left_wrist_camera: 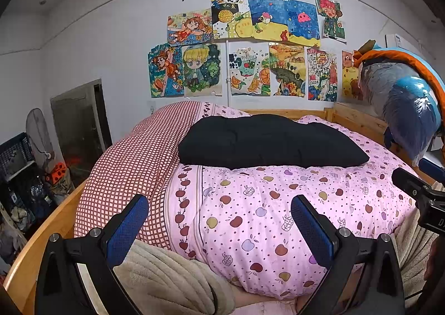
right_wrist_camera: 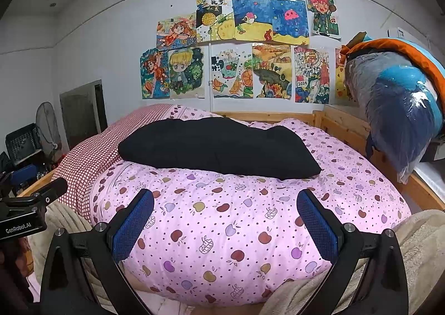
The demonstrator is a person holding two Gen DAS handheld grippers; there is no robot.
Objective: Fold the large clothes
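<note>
Drawing-covered wall (left_wrist_camera: pixel 111 37) behind pink apple-print quilt (left_wrist_camera: pixel 264 212) on wooden bed (left_wrist_camera: pixel 36 245).

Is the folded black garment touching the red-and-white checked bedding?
Cannot tell. In the left wrist view the folded black garment meets the red-and-white checked bedding along its left edge, but contact or mere overlap isn't clear.

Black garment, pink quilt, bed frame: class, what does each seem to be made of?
Black garment: probably soft knit or fleece; matte, padded-looking folds.
Pink quilt: likely printed cotton over filling; puffy, apple pattern.
Bed frame: wood with light finish; visible grain.
</note>
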